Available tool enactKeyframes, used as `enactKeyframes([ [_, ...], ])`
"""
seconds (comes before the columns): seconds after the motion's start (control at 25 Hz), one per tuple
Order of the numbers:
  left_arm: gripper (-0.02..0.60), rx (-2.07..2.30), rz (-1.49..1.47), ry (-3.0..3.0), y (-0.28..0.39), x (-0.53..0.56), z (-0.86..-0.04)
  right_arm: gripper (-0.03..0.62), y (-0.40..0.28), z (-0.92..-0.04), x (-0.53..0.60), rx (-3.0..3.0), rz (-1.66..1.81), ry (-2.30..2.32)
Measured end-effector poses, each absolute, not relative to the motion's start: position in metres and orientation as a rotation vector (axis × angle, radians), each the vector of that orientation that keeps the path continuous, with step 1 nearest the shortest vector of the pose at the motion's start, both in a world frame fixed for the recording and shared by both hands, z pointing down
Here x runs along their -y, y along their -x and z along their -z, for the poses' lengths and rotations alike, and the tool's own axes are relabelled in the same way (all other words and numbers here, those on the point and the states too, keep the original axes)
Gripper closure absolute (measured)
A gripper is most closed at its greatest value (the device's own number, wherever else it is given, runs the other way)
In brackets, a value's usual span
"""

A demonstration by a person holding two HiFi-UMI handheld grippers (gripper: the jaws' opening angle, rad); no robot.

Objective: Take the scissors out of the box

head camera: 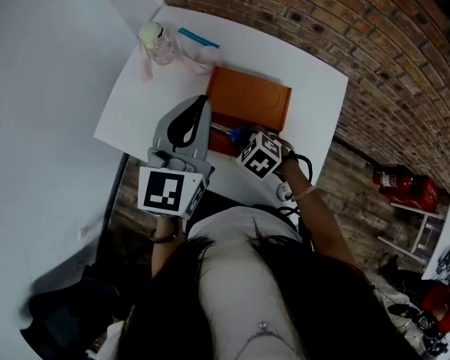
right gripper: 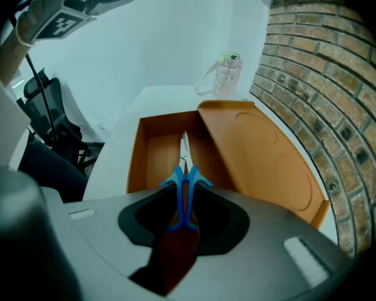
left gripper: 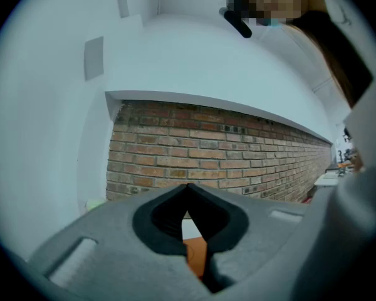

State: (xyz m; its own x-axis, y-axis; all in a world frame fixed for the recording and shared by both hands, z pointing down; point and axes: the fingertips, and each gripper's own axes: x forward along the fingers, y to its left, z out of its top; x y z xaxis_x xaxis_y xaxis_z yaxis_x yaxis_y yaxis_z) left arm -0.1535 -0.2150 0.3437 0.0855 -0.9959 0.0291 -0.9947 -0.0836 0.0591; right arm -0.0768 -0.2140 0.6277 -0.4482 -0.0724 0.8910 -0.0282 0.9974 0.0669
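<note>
White table [head camera: 135, 103] in corner between brick wall [head camera: 360, 58] and plain white wall; orange box [right gripper: 135, 162] on it, open, lid [right gripper: 263, 149] tilted up toward brick side; scissors [right gripper: 183, 148] over open tray, blades pointing in, blue handles toward person; right gripper [right gripper: 185, 196] angled down, jaws clamped on those handles; left gripper [left gripper: 188, 190] held level beside box, tips together, nothing between; clear bottle [head camera: 157, 42] and blue stick [head camera: 199, 37] at far edge, well apart from box.
</note>
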Motion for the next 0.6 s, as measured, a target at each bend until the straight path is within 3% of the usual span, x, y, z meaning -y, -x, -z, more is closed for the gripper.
enactKeyframes([
  [0.6,0.583,2.086,0.029,-2.3,0.15,0.201,-0.332,0.496,0.07,-0.606,0.21,2.095,0.014,-0.177],
])
